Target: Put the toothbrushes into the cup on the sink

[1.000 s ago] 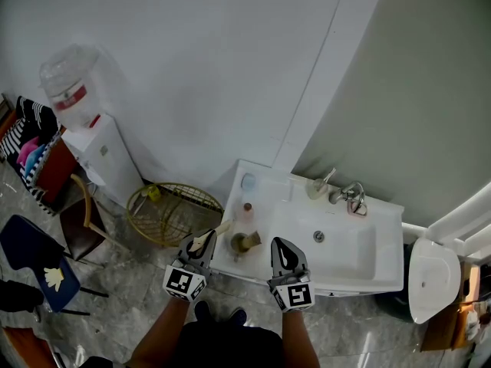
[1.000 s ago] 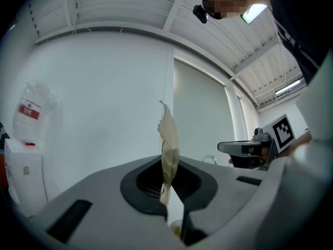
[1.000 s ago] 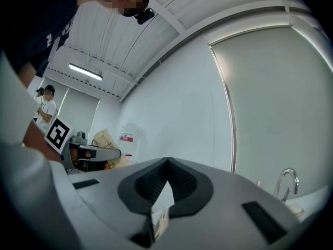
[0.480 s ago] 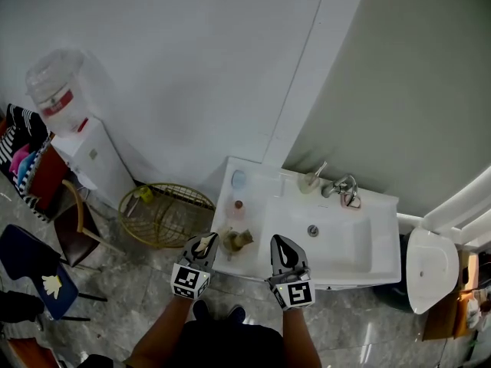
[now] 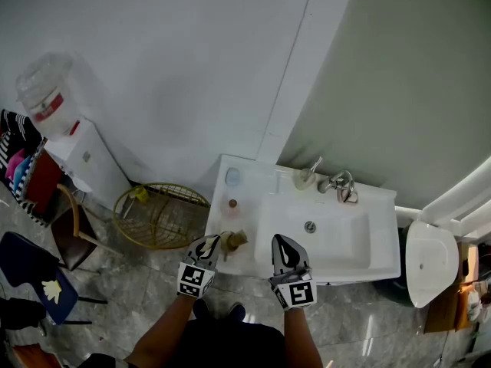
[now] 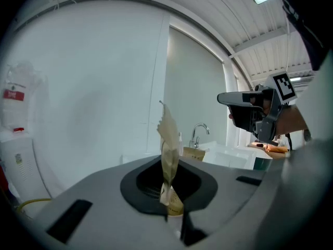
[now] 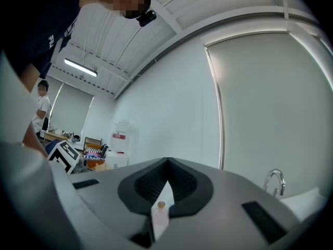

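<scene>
- Pinching a toothbrush [image 6: 168, 150] low on its shaft, L gripper [image 5: 209, 245] has its jaws closed tight; the rest sticks up past the fingertips.
- Toothbrush: pale tan, thin, ragged top end.
- It's held just left of the tan cup [image 5: 235, 240] at front-left of sink [image 5: 383, 263].
- R gripper [image 5: 282, 245]: jaws together, nothing held.

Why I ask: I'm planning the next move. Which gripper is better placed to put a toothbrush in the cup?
Left. The left gripper is shut on a toothbrush and sits beside the cup; the right gripper is shut and empty, farther from the cup.
</scene>
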The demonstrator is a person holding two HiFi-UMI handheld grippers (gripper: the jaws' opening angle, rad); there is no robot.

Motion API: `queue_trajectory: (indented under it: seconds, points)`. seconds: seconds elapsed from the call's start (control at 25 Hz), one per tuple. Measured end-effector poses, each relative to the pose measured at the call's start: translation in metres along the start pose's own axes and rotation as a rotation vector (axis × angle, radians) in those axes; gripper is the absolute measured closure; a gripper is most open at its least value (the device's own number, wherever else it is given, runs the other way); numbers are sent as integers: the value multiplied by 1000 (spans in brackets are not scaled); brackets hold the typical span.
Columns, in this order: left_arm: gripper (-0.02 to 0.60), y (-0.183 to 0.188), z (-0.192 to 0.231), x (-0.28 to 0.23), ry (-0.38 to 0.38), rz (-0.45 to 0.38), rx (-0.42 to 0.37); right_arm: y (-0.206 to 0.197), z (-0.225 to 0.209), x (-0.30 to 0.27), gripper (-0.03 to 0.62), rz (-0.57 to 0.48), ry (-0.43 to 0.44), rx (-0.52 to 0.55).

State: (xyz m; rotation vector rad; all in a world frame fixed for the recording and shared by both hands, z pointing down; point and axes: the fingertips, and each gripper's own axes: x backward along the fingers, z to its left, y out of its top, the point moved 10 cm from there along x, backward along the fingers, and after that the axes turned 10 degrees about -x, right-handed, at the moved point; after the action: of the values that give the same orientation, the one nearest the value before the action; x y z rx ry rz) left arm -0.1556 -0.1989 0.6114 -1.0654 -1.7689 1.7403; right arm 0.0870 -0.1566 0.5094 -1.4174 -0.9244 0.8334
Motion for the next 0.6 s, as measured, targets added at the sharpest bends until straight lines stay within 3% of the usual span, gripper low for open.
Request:
queue_trajectory:
  seconds: [0.32,0.6]
  points:
    - [552,-22,-3,-13,-2,72,4,-4,-6,2,568,12,-2,-4]
    - [552,-40,-9,-27,-32,129,-37,-5,-2,0,568,23,8,0]
